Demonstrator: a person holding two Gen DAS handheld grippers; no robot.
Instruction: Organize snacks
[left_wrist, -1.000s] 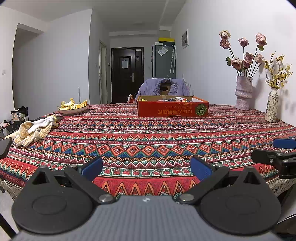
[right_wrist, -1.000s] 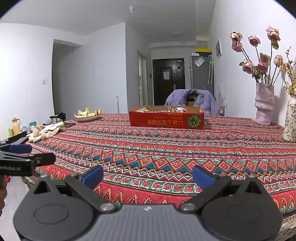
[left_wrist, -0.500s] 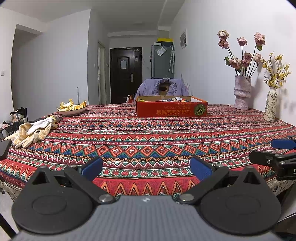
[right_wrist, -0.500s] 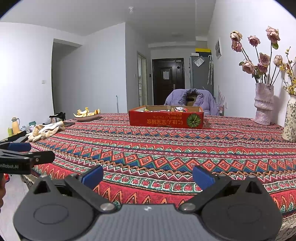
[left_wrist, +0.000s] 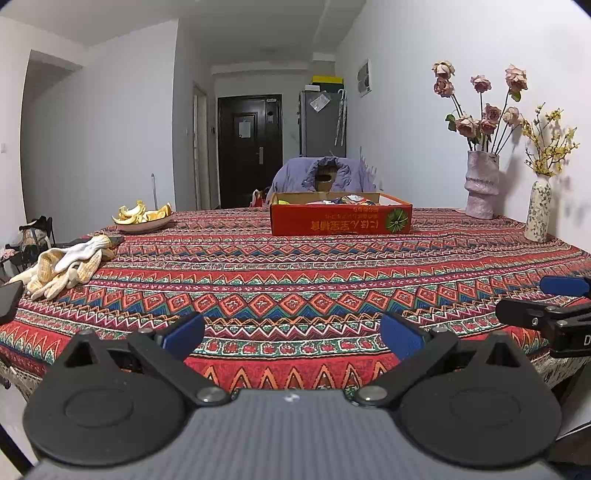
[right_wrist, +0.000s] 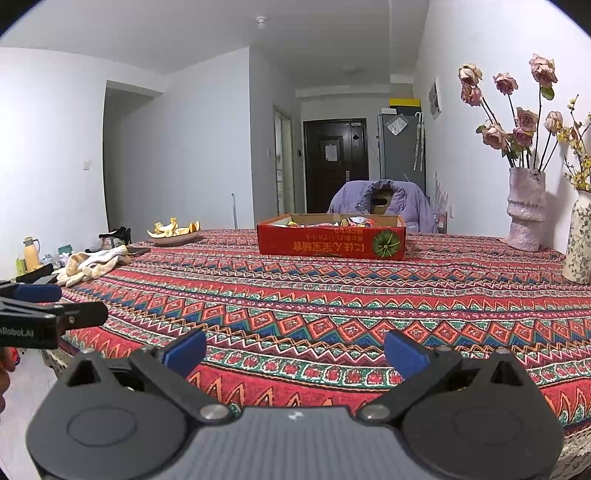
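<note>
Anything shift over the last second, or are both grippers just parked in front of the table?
Almost nothing changed. The left gripper and right gripper are both open and empty as before, hovering at the near table edge; the views drift only very slightly. The red snack box, gloves and peel plate have not moved.

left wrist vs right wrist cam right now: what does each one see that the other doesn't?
Left wrist only: the right gripper entering from the right edge, and a dark flat object at the table's left edge.

Right wrist only: the left gripper entering from the left edge, a yellow flask beyond the table, and a ceiling fixture.

Both: the red snack box far across the patterned tablecloth, the gloves, the peel dish, the pink vase, and the view's own gripper open and empty.
</note>
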